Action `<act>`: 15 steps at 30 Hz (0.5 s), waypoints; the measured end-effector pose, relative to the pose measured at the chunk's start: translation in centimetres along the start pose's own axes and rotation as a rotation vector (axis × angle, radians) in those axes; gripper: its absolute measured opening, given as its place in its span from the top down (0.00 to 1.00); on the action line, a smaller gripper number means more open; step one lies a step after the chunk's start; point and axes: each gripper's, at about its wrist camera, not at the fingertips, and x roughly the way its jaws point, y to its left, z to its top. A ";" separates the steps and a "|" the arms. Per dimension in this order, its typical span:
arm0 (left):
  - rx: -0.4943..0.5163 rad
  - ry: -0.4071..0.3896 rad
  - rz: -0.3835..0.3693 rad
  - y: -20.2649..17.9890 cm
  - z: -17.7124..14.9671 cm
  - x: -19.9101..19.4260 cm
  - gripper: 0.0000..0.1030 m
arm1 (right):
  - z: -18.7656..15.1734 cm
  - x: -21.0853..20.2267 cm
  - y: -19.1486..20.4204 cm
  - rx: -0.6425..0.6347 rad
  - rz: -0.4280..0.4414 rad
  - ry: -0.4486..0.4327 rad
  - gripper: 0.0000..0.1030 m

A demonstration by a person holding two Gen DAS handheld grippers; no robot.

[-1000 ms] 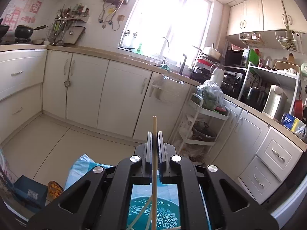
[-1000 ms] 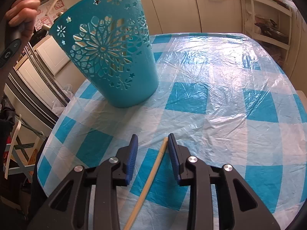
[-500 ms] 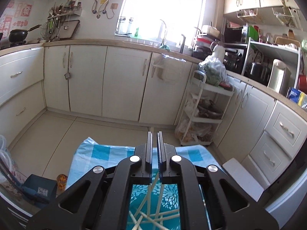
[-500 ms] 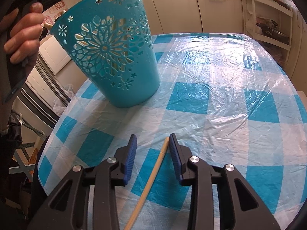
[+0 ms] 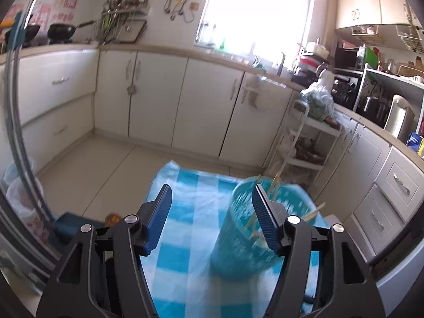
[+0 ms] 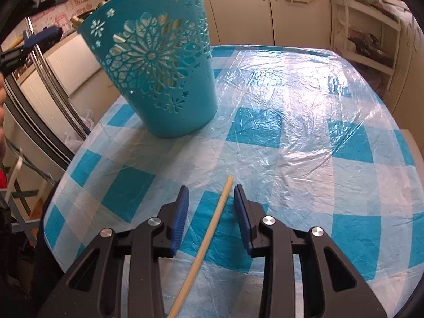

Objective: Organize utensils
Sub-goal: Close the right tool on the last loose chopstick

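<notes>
Across the left wrist view, the left tool [image 5: 209, 206] has just spread its blue ribbed pads wide, and nothing lies between them. Ahead and to the right stands the teal plastic basket [image 5: 243, 238], blurred by motion and partly hidden behind the right-hand pad. Several pale wooden chopsticks [image 5: 275, 182] lean inside it, their tips poking past the rim. It sits on the worktop [image 5: 196, 193], under a blue-and-white checked cloth. Only this view shows the room beyond: cream cabinet doors [image 5: 201, 106], a bright window [image 5: 254, 8] and a white tiered trolley [image 5: 307, 143].

From the right wrist, the same basket [image 6: 161, 71] is sharp: a tapered round bucket with a cut-out flower pattern, through which pale sticks show. The worktop [image 6: 304, 106] carries a wrinkled clear plastic sheet over the checks. A single wooden chopstick [image 6: 212, 230] lies flat on it, running from the bottom edge up between the pads of the right tool [image 6: 210, 209]. Those pads stand partly open on either side of the stick without pressing it. At the far left edge the left tool [image 6: 39, 37] appears, small and cut off.
</notes>
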 end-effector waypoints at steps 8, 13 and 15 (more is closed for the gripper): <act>-0.062 0.122 0.024 3.6 -5.1 0.4 0.42 | 0.0 -0.1 0.3 -0.079 0.003 0.047 0.91; -0.065 0.147 0.022 4.0 -6.3 0.4 0.42 | -0.4 -0.5 0.8 -0.085 -0.050 0.092 0.87; -0.063 0.156 0.018 3.7 -6.3 0.5 0.42 | -0.6 -0.6 1.5 -0.133 -0.082 0.091 0.87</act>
